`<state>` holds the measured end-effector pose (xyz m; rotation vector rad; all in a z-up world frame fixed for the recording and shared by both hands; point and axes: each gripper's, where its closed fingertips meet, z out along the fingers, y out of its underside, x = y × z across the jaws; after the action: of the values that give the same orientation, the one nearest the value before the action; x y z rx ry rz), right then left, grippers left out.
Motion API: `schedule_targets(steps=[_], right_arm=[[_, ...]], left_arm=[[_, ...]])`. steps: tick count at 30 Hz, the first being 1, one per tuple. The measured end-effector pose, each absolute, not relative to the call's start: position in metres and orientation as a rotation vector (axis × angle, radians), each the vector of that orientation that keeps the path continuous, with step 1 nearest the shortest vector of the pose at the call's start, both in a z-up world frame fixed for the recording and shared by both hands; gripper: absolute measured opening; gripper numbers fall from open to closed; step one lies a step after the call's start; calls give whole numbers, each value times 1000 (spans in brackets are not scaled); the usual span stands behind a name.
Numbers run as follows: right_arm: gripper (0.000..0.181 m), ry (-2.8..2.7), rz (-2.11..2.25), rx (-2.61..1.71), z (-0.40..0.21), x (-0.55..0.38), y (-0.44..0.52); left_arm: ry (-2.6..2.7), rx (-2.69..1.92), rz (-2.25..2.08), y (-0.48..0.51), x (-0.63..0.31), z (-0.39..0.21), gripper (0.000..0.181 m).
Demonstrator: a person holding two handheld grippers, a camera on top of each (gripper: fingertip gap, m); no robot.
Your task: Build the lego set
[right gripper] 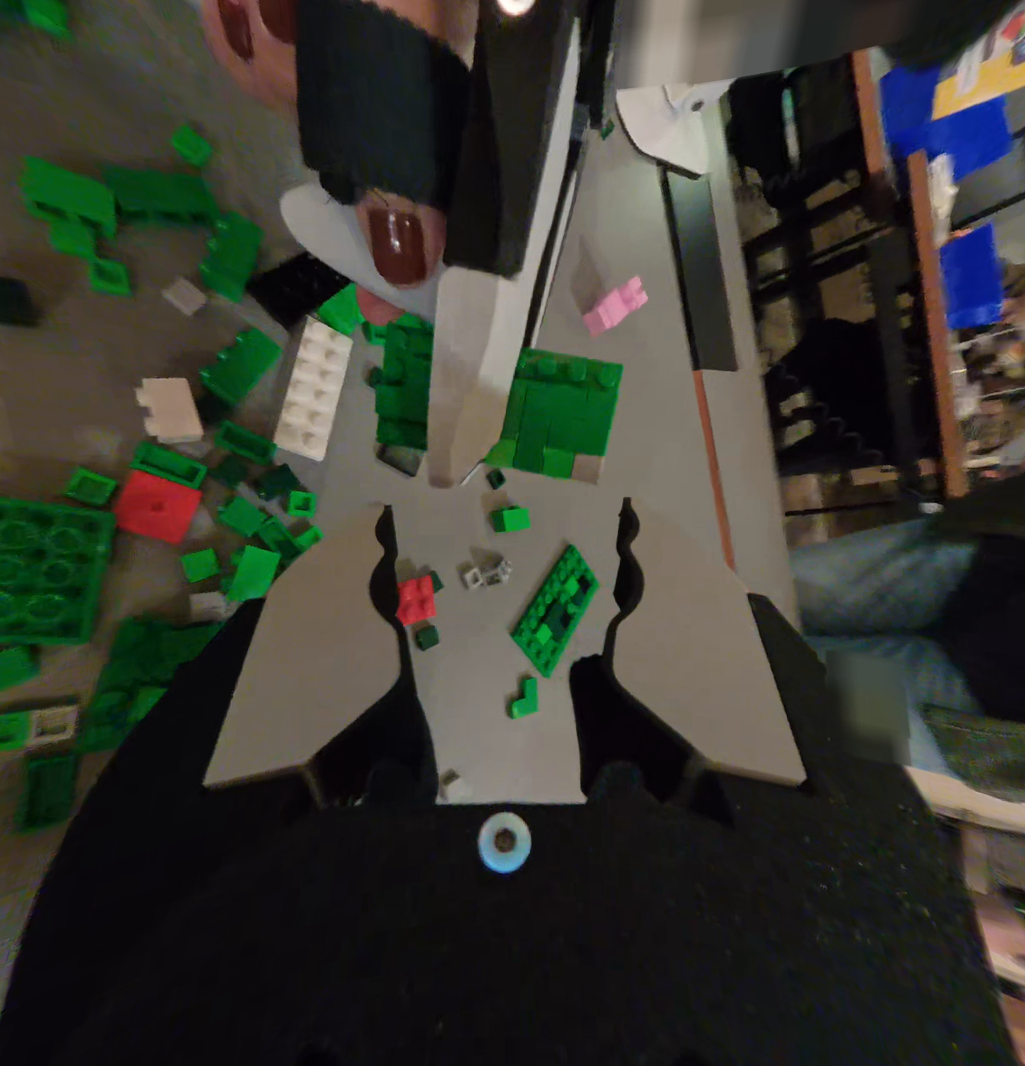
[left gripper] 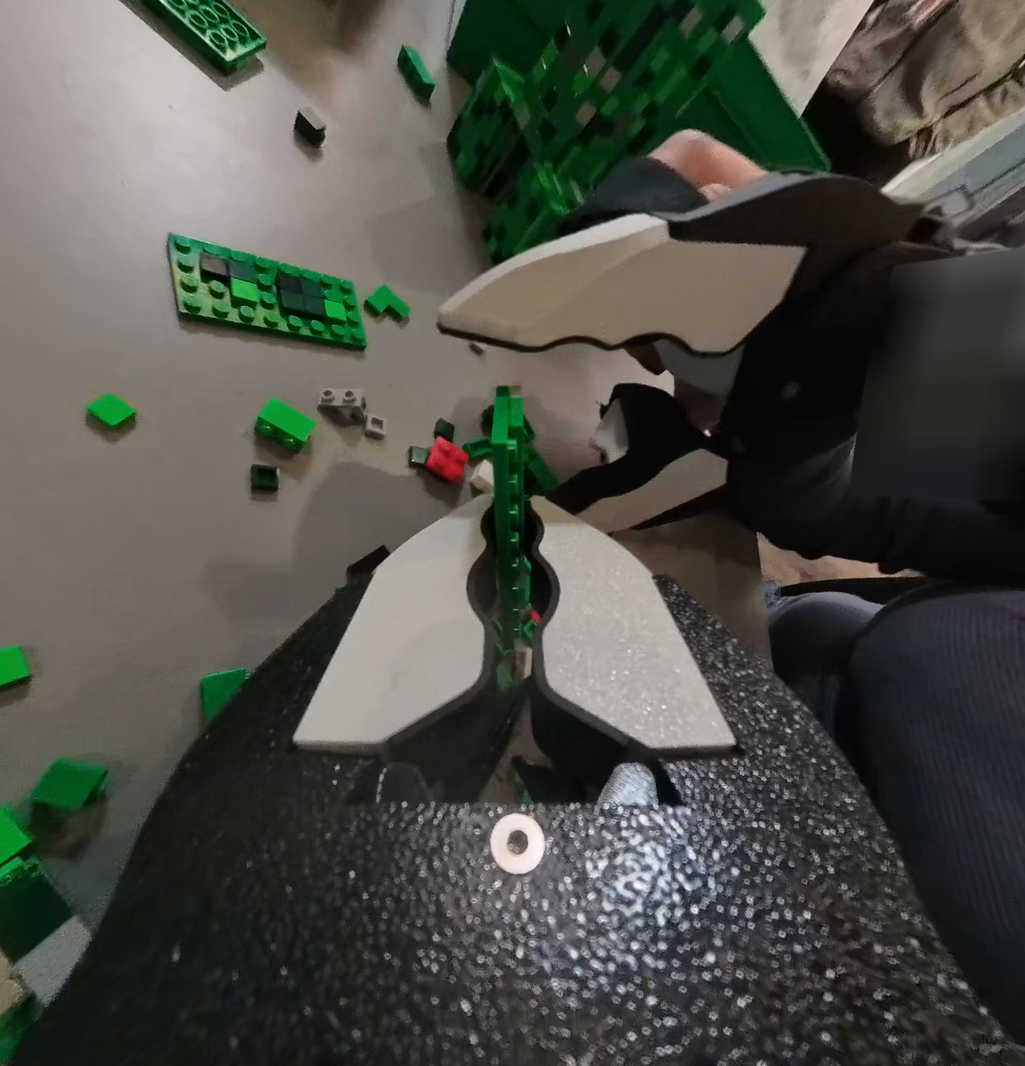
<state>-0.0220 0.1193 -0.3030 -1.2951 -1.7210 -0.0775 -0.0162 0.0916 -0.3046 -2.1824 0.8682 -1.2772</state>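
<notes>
My left gripper (left gripper: 510, 513) is shut on a green plate assembly (left gripper: 507, 461), held edge-on and upright between its pads above the table. In the right wrist view this assembly (right gripper: 559, 418) shows face-on, with green tiles on it, either side of a left finger (right gripper: 470, 398). My right gripper (right gripper: 504, 507) is open and empty, close beside the held assembly. Its upper finger (left gripper: 585, 288) and lower finger (left gripper: 631, 490) show in the left wrist view. Below it on the table lie a green plate with dark tiles (right gripper: 556, 611), a red brick (right gripper: 416, 600) and small grey pieces (right gripper: 487, 574).
The tiled green plate (left gripper: 268, 294), red brick (left gripper: 447, 458) and an L-shaped green piece (left gripper: 386, 303) lie on the grey table. A large green build (left gripper: 585, 104) stands at the back. Loose green bricks (right gripper: 152, 202), a white brick (right gripper: 314, 392) and a pink piece (right gripper: 617, 306) lie around. Both grippers' tips are close together, under 4 cm apart. The red brick (right gripper: 416, 600) lies around 4 centimeters away from my right fingertips. My left wrist view (left gripper: 448, 458) looks at it from another angle.
</notes>
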Motion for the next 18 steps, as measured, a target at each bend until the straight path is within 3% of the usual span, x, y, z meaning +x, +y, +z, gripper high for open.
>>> schedule_targets(steps=[3,5,7,13,16,18], right_arm=[[56,-1686,-292,-1141,-299,-28,126],[55,-1656,-352,-1090,-295,-24,131],[36,-1572,-389,-1096,-283,-14,140],[1,-1502,-71,-1141,-264,-32,119],[1,-1453,-133,-1276,-277,-19,137],[14,-1339,180,-1434,-280,-23,135]], left_arm=[[880,-2171,-1309,87,-10,-302,6],[858,-2160,-1329,89,-10,-300,6],[857,-2202,-1238,94,-17,-308,6],[879,-2226,-1143,97,-18,-315,5],[847,-2209,-1105,104,-21,-316,5],[781,-2173,-1112,111,-20,-312,6]])
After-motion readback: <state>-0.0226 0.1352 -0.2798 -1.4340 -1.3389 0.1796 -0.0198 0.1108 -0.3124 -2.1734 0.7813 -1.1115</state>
